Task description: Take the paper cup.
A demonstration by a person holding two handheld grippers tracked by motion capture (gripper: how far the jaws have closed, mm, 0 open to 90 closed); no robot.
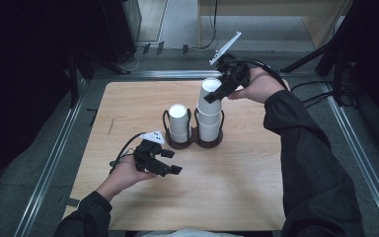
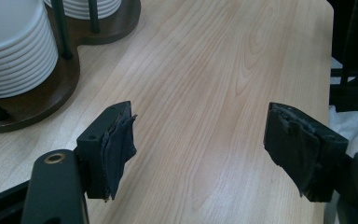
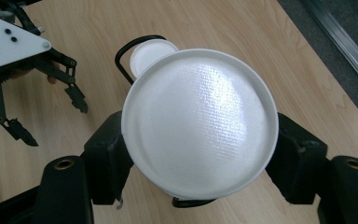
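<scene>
The pale wood-grain worktop (image 1: 237, 182), rounded at its corners, carries a dark brown figure-eight cup holder (image 1: 193, 142) with thin black wire loops, set near the centre. Its left ring holds a short stack of ribbed white cups (image 1: 179, 122); its right ring holds a taller stack (image 1: 209, 123). At about one o'clock from the holder, the right tongs (image 3: 200, 154) pinch the top white cup (image 3: 200, 123) by its sides, tilted above the taller stack, its round base finely textured. At seven o'clock, the left tongs (image 2: 200, 149) stand spread with nothing between them, their dark pads frayed. No writing is readable.
</scene>
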